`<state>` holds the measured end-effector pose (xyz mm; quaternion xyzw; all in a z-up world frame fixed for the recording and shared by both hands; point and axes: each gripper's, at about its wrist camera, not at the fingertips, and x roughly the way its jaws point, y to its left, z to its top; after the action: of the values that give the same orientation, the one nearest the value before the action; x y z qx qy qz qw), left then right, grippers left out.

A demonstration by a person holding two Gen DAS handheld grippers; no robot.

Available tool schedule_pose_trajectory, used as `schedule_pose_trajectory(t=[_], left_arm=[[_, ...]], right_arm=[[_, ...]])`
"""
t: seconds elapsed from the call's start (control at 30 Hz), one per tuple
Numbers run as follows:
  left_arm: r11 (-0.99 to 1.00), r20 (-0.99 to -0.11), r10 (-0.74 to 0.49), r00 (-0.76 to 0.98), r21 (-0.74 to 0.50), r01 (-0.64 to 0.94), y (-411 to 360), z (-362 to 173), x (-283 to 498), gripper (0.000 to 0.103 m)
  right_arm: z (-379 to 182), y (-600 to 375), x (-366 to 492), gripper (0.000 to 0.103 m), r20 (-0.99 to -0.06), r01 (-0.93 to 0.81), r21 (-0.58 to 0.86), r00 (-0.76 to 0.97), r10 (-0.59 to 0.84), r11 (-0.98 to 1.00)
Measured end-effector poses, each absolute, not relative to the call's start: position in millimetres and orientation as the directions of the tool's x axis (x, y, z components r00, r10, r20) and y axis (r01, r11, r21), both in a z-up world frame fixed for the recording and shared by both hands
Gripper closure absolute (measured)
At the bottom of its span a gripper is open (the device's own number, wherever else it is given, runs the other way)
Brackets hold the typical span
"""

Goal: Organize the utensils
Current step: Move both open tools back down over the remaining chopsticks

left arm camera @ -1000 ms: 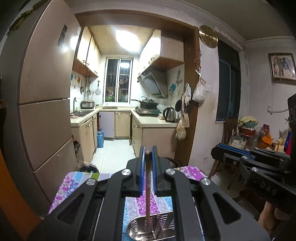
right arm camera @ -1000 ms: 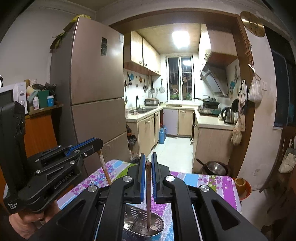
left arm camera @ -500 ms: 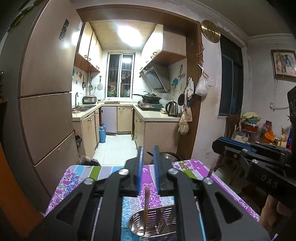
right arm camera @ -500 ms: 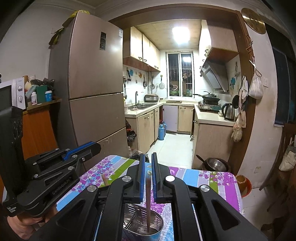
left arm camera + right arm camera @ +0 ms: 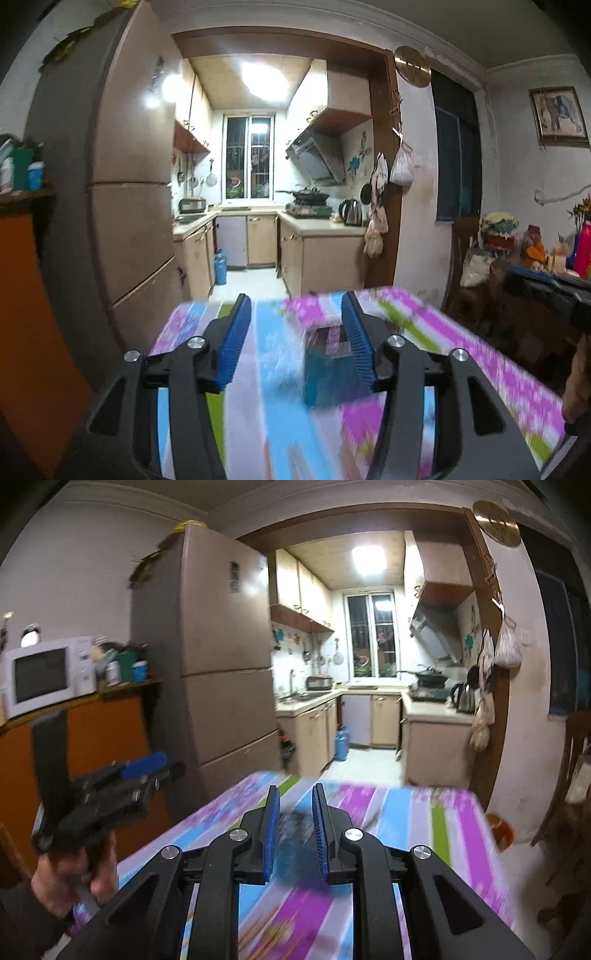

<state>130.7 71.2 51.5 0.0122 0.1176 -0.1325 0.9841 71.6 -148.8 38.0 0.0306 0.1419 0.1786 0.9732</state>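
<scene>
Motion blurs both views. The utensil holder (image 5: 325,373) is a dark teal smear on the striped tablecloth (image 5: 461,350), just ahead of my left gripper (image 5: 294,306). That gripper's jaws are opening wide and nothing is between its blue pads (image 5: 232,343). In the right wrist view the holder (image 5: 295,845) shows through the narrow gap of my right gripper (image 5: 295,790). Its jaws are opening, and the pads press on nothing. Blurred brown sticks (image 5: 266,930), perhaps chopsticks, lie on the cloth below it. A hand (image 5: 74,878) holds the left gripper (image 5: 122,786) at the left.
A tall fridge (image 5: 221,664) stands left of the kitchen doorway. A microwave (image 5: 44,675) sits on an orange cabinet (image 5: 103,731). A cluttered side table (image 5: 524,243) and a wooden chair (image 5: 569,775) are on the right. The right gripper (image 5: 554,291) enters at the edge.
Both grippers held an upright chopstick over the metal holder. Both have let go and opened, and have drawn back and lower over the table.
</scene>
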Motion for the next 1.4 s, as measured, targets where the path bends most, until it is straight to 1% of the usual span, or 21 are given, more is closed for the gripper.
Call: schedule_pose_trajectory(t=[0.07,0.13,0.2,0.27,0.33,0.4,0.43,0.67,0.83,1.03,1.17,1.23,1.33,1.4], left_arm=[[0.971,-0.254,-0.23,0.94,0.008,0.24,89,25,101,0.052],[0.976,-0.295,-0.204,0.934,0.009,0.216,105,-6,75,0.052],[0.979,-0.332,-0.191,0.924,0.005,0.204,115,-31,60,0.052],[0.984,-0.377,-0.152,0.914,0.032,0.177,120,-60,45,0.052],[0.982,-0.43,-0.168,0.887,0.008,0.19,125,-89,33,0.052],[0.983,-0.446,-0.155,0.882,0.021,0.183,128,-105,24,0.052],[0.982,-0.464,-0.166,0.87,0.006,0.191,129,-115,21,0.052],[0.975,-0.486,-0.195,0.852,0.001,0.224,128,-136,15,0.052],[0.967,-0.486,-0.216,0.847,0.012,0.254,120,-146,5,0.052],[0.94,-0.471,-0.289,0.833,0.027,0.341,98,-147,-15,0.053],[0.911,-0.464,-0.333,0.821,0.067,0.407,75,-148,-27,0.061],[0.911,-0.478,-0.334,0.813,0.059,0.409,69,-152,-24,0.068],[0.916,-0.49,-0.32,0.811,0.06,0.397,65,-156,-17,0.074],[0.913,-0.492,-0.319,0.81,0.07,0.402,60,-157,-16,0.074]], right_arm=[[-8,-139,34,0.083,-0.302,-0.318,0.127,0.89,0.342,0.94],[-43,-132,8,0.083,-0.34,-0.277,0.139,0.888,0.309,0.951],[-89,-120,-17,0.083,-0.401,-0.239,0.165,0.87,0.286,0.957],[-116,-108,-34,0.084,-0.435,-0.212,0.148,0.863,0.256,0.966],[-135,-96,-47,0.084,-0.456,-0.198,0.123,0.859,0.233,0.972],[-143,-88,-55,0.084,-0.462,-0.198,0.11,0.858,0.227,0.974],[-146,-84,-57,0.084,-0.461,-0.199,0.1,0.859,0.223,0.975],[-160,-67,-58,0.084,-0.489,-0.2,0.056,0.849,0.202,0.978],[-163,-71,-56,0.084,-0.494,-0.186,0.051,0.849,0.187,0.981],[-164,-71,-56,0.084,-0.493,-0.182,0.049,0.851,0.182,0.982],[-166,-72,-55,0.084,-0.494,-0.179,0.051,0.851,0.181,0.982],[-166,-72,-55,0.084,-0.492,-0.178,0.05,0.852,0.179,0.983],[-166,-72,-54,0.084,-0.49,-0.181,0.042,0.853,0.178,0.983],[-166,-72,-53,0.084,-0.49,-0.182,0.042,0.853,0.179,0.982]])
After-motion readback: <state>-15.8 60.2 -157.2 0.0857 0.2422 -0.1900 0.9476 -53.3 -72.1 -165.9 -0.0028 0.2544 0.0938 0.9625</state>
